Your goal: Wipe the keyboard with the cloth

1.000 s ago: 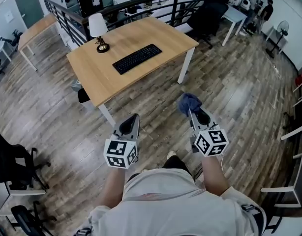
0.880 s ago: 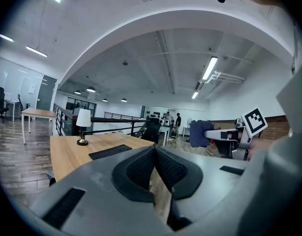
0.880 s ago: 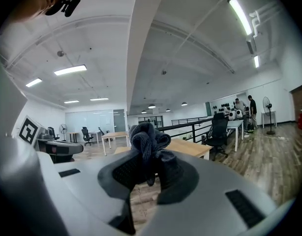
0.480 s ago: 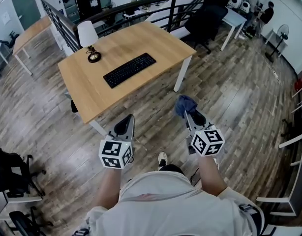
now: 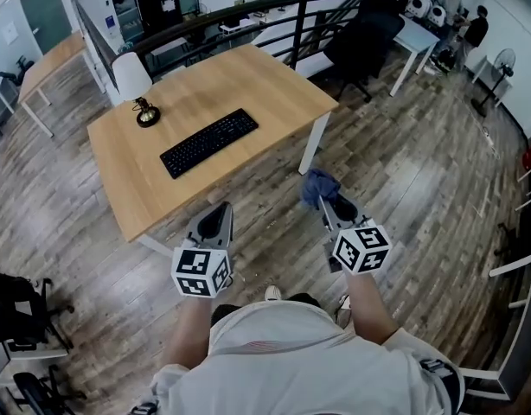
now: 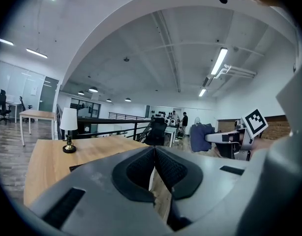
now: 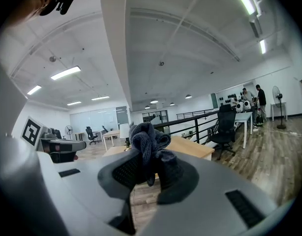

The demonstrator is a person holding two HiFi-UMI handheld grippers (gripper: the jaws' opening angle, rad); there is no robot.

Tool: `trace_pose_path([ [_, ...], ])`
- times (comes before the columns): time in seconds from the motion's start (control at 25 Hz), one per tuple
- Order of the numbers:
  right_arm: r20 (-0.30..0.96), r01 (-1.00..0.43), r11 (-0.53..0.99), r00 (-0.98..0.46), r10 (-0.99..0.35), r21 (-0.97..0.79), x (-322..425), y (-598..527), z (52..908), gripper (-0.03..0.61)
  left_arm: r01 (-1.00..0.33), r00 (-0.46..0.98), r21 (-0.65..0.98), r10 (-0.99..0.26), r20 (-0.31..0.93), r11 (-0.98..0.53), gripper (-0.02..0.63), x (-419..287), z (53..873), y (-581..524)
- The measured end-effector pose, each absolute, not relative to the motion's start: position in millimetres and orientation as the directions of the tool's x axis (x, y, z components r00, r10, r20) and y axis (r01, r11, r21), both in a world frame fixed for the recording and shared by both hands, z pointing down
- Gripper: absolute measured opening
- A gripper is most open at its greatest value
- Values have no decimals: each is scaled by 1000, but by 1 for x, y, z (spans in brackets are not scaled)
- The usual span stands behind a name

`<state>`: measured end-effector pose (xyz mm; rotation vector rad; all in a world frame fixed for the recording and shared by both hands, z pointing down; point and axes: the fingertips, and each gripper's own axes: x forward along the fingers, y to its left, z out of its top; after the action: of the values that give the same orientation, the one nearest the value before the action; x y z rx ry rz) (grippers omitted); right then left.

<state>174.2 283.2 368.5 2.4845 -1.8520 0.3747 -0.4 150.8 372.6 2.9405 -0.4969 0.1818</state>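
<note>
A black keyboard (image 5: 208,142) lies slantwise on a light wooden table (image 5: 257,89), well ahead of both grippers. My right gripper (image 5: 325,202) hangs over the floor short of the table's near right corner, shut on a bunched blue-grey cloth (image 5: 318,185). In the right gripper view the cloth (image 7: 147,146) bulges up out of the jaws of that gripper (image 7: 147,173). My left gripper (image 5: 214,219) is shut with nothing in it, level with the right one and just off the table's near edge. In its own view the left gripper (image 6: 154,167) has its pads pressed together.
A small table lamp (image 5: 132,81) with a white shade stands at the table's far left corner. A black railing (image 5: 248,11) runs behind the table, and a black office chair (image 5: 361,41) sits at its far right. Another chair (image 5: 19,305) is at my left.
The table and keyboard have come closer and drifted left in the head view as I walk toward them. Both grippers keep their pose, the cloth still in the right one.
</note>
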Motion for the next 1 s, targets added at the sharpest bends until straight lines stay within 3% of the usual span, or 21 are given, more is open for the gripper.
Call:
trace_pose_path([
  [0.56,268,-938,-295,241,-933,-180,253,256,408,123,-347,927,139,-316,202,-928,15,78,397,121],
  [1.0,314,-951,-232,161,-936,-205,282,116,428,123,-423,894,166,-381,235,-891,15,94,416,-4],
])
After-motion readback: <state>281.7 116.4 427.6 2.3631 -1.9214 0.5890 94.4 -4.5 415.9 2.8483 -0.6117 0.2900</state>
